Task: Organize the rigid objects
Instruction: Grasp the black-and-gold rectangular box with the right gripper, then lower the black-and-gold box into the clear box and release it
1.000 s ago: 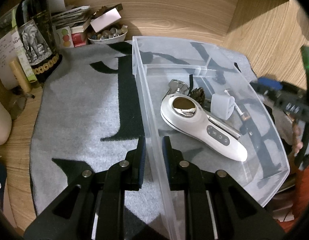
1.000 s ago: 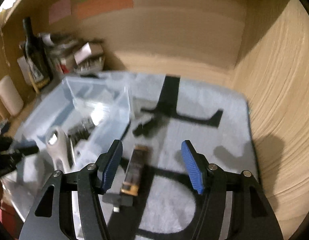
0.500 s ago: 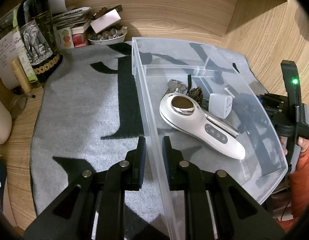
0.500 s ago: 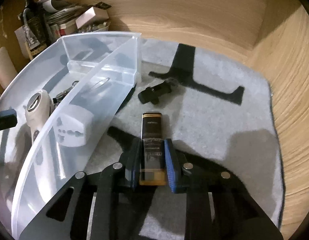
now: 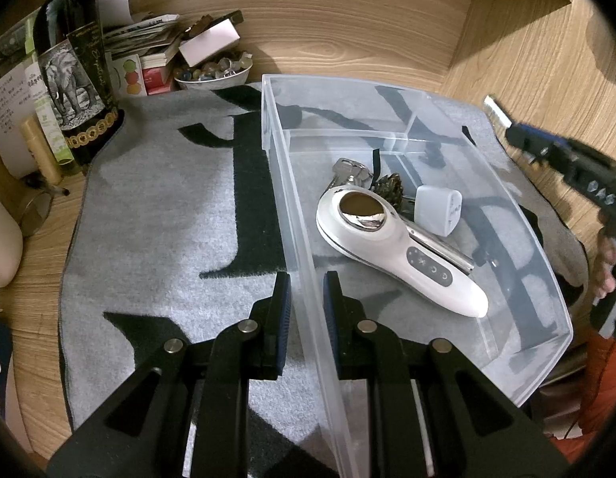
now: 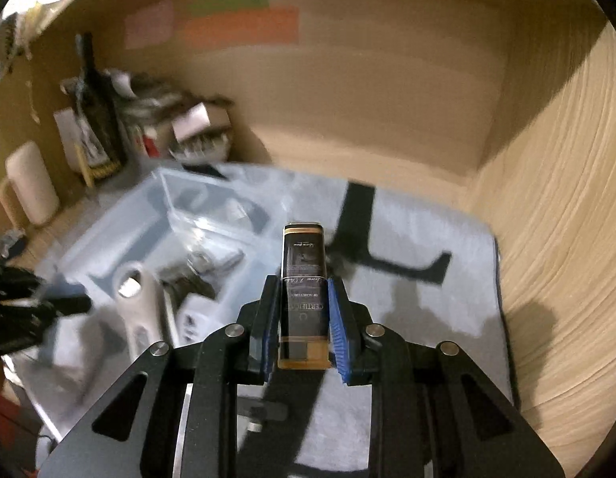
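clear plastic bin (image 5: 507, 183) is pinched at its wall by the left gripper (image 5: 306, 298). the right gripper (image 6: 304, 314) clamps the black and gold box (image 6: 304, 279), lifted above the mat (image 6: 407, 279). carry it level over the rim, lower it inside, then release.

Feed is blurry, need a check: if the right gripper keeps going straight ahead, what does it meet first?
Probably the grey mat, then the wooden back wall. The right gripper, holding the black tin, points just right of the clear bin; depth is unclear.

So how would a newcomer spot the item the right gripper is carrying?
Find the clear plastic bin on the grey mat. Just right of it, the right gripper holds a slim black-and-gold rectangular case: the only item lifted off the mat.
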